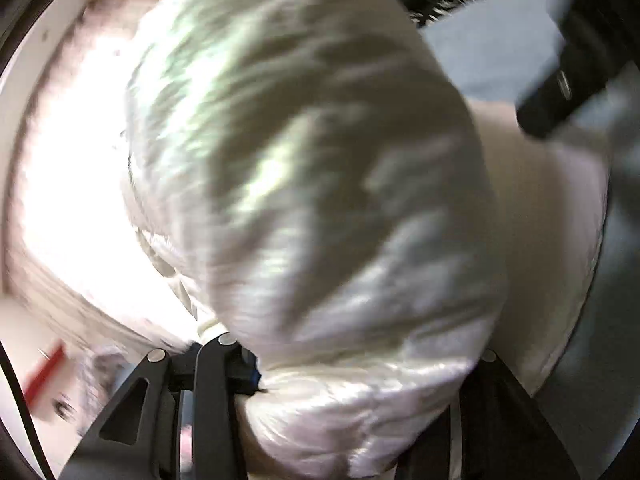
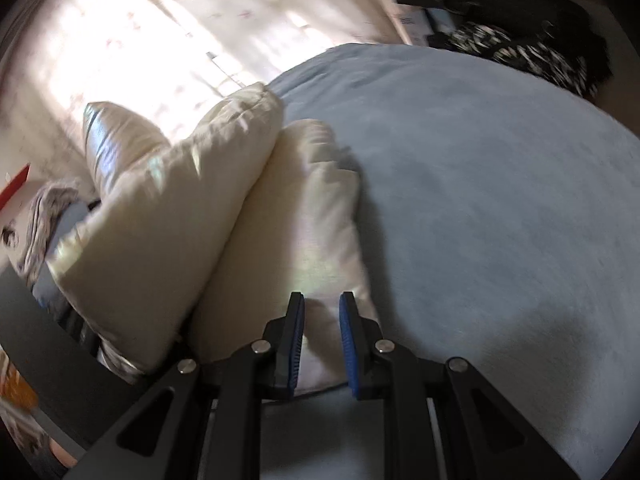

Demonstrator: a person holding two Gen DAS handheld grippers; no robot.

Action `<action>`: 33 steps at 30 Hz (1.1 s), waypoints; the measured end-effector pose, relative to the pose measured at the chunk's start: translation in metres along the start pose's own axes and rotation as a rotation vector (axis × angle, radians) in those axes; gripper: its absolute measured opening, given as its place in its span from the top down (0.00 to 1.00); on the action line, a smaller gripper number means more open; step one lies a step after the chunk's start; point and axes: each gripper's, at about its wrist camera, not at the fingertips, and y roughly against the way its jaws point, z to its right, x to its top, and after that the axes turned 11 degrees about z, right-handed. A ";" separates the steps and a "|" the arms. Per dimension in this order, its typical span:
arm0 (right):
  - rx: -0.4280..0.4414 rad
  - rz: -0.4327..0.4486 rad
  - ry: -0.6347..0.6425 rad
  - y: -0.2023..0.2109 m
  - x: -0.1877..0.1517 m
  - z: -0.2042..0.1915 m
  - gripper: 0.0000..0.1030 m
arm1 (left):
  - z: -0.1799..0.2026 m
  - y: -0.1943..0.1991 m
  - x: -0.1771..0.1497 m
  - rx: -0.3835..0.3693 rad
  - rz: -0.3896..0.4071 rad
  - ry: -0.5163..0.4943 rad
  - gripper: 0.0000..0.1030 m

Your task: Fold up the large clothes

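Observation:
A puffy cream jacket point(image 1: 300, 160) fills the left wrist view, blurred, rising from between the jaws of my left gripper point(image 1: 356, 348). The left finger's blue pad point(image 1: 253, 378) lies against the fabric; the other finger is hidden under it. In the right wrist view the jacket point(image 2: 172, 208) lies folded in thick rolls on the left part of a pale blue bed cover point(image 2: 480, 200). My right gripper point(image 2: 321, 296) hovers over the jacket's near edge. Its jaws stand almost together with a narrow slit, and no fabric is visibly pinched.
A bright curtain point(image 2: 160, 20) hangs behind the bed. Black-and-white patterned cloth point(image 2: 520, 56) lies at the bed's far right. Grey cloth point(image 2: 52, 200) and a red-edged object point(image 2: 16, 184) sit at the left. A dark blurred object point(image 1: 560, 92) crosses the upper right.

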 end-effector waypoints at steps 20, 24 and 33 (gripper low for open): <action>0.000 0.047 0.059 0.066 0.026 -0.034 0.48 | -0.067 0.087 0.022 -0.348 0.115 0.123 0.22; 0.028 0.071 0.136 0.078 0.043 -0.064 0.46 | -0.113 0.120 0.015 -0.432 0.146 0.232 0.22; 0.165 0.048 0.349 0.048 0.086 -0.156 0.28 | -0.244 0.033 -0.054 -0.410 -0.043 0.688 0.22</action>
